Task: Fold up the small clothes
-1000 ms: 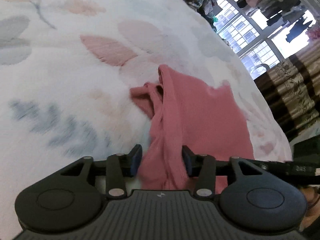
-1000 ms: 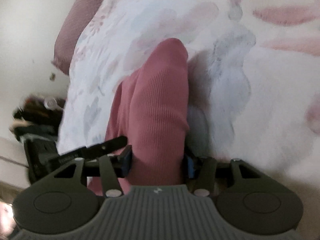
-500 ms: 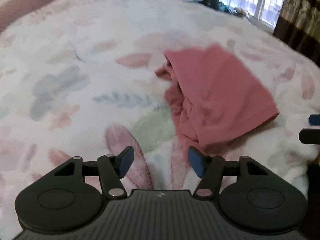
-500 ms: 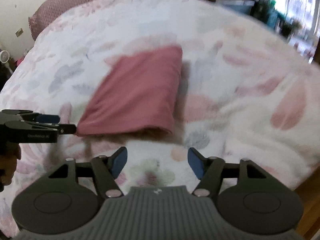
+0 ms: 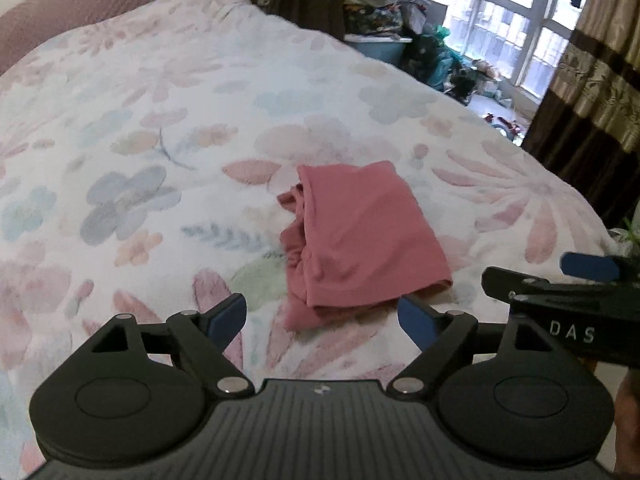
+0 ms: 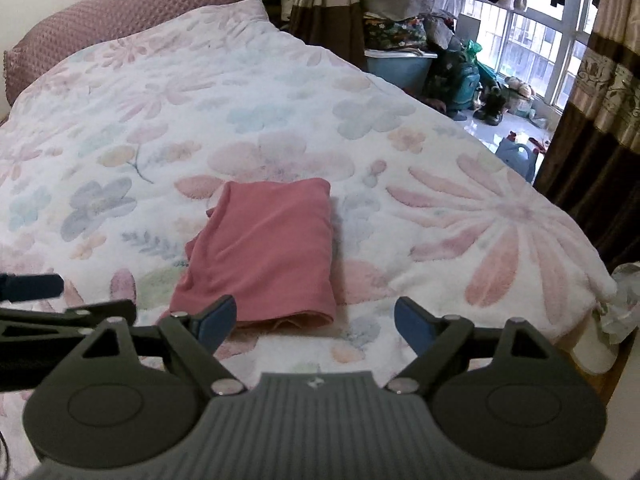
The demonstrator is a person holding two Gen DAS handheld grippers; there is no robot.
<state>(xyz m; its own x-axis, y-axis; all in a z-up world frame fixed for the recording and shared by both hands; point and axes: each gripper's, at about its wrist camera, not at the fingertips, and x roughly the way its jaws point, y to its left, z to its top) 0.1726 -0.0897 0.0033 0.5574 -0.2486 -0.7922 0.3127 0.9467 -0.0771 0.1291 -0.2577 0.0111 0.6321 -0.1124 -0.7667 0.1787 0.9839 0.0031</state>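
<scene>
A small pink garment point(image 5: 360, 236) lies folded into a rough rectangle on the flowered bed cover point(image 5: 132, 152); bunched layers stick out along its left edge. In the right wrist view the same pink garment point(image 6: 266, 248) lies flat, its near edge doubled over. My left gripper point(image 5: 322, 318) hangs above the bed, short of the garment, its jaws opening wide with nothing between them. My right gripper point(image 6: 314, 320) also hangs short of the cloth, its jaws opening, nothing between them. Each gripper shows at the side of the other's view.
The flowered bed cover point(image 6: 460, 216) fills most of both views. A mauve pillow point(image 6: 120, 12) lies at the head. Past the far side stand a blue tub point(image 6: 404, 66), piled bags and clothes, a window and striped curtains point(image 6: 600, 92). The bed's right edge drops off near a white bag point(image 6: 624, 300).
Both grippers let go of the pink garment, opened wide, and rose back away from it. The garment now lies folded flat on the bed.
</scene>
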